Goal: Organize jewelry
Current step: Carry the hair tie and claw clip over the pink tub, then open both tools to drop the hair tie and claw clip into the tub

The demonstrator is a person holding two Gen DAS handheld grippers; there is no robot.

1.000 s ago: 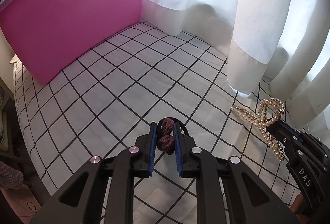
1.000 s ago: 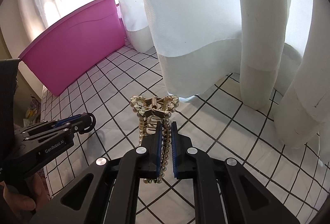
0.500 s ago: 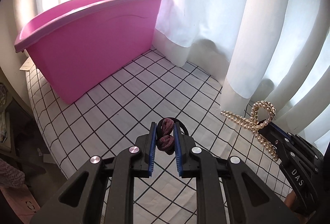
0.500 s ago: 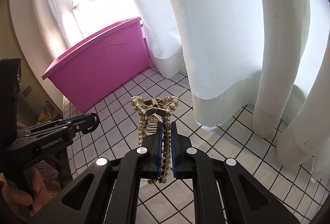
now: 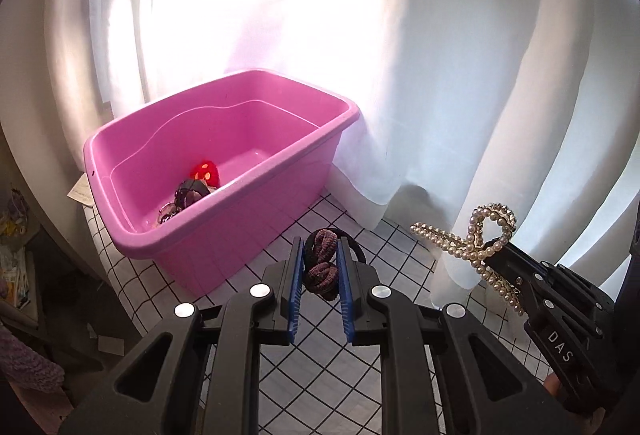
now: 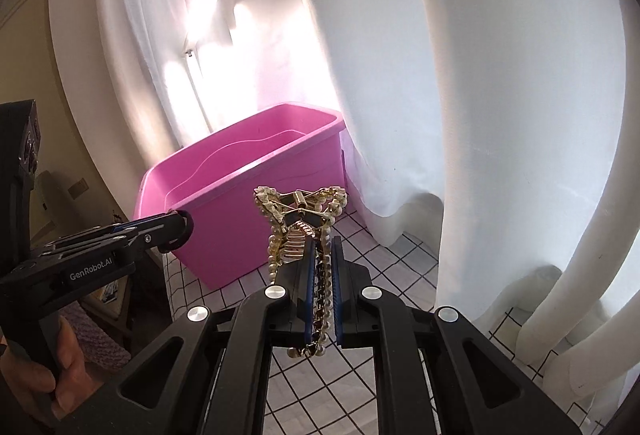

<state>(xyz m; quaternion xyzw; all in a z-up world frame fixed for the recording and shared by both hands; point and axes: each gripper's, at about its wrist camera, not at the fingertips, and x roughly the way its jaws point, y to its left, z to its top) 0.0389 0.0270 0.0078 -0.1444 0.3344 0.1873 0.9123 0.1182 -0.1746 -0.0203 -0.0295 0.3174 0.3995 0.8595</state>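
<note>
Left wrist view: left gripper (image 5: 320,271) at lower centre, clamped on a maroon scrunchie (image 5: 320,267) pinched between the blue pads (image 5: 295,291), its upper loop poking above the tips. Pink tub (image 5: 224,231) at centre left on the checked cloth (image 5: 320,387), already holding a red item (image 5: 206,171) and dark hair ties (image 5: 190,193). At right edge, right gripper (image 5: 506,269) gripping a pearl hair claw (image 5: 472,247) before white curtains (image 5: 440,75). Best handled, by the look of it, by clearing the near rim fully before letting go, one piece at a time.

Right wrist view: right gripper (image 6: 322,267) at lower centre, squeezed shut on the pearl hair claw (image 6: 300,219), hinge end standing beyond the tips, beaded prongs trailing back between the pads (image 6: 309,291). Pink tub (image 6: 240,211) just behind, mid-frame; left gripper (image 6: 176,229) at left, short of the tub's rim, a hand (image 6: 48,375) below.
</note>
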